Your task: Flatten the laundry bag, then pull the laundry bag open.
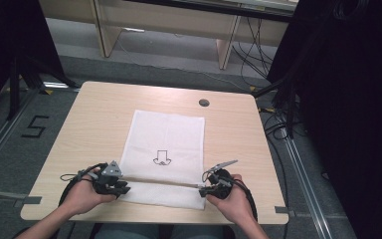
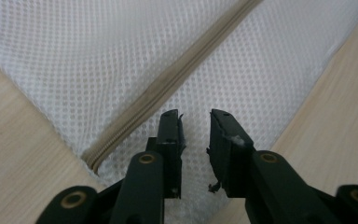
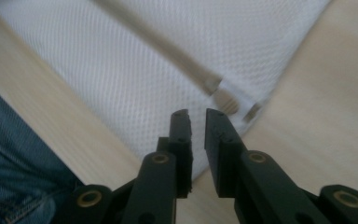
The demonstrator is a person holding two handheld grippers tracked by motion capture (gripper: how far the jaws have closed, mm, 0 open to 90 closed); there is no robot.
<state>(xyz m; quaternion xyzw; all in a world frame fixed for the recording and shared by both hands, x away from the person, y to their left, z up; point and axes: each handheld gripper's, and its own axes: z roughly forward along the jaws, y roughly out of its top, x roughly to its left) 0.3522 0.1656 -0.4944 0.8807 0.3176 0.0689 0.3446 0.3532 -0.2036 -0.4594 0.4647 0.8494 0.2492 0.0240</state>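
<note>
Two grippers low on a pale wooden table, one at each near corner of a white mesh bag.

On the floor far left, a black "5".

Left gripper at the bag's near left corner, jaws a little apart over the mesh, gripping nothing. Close by, the left end of the bag's beige zipper.

In the bag's middle, a small black drawing, too tiny to read.

Right gripper at the near right corner, jaws a little apart, empty, just short of the zipper pull.

Lots of bare table left, right and far. Dark round hole near the far edge.
</note>
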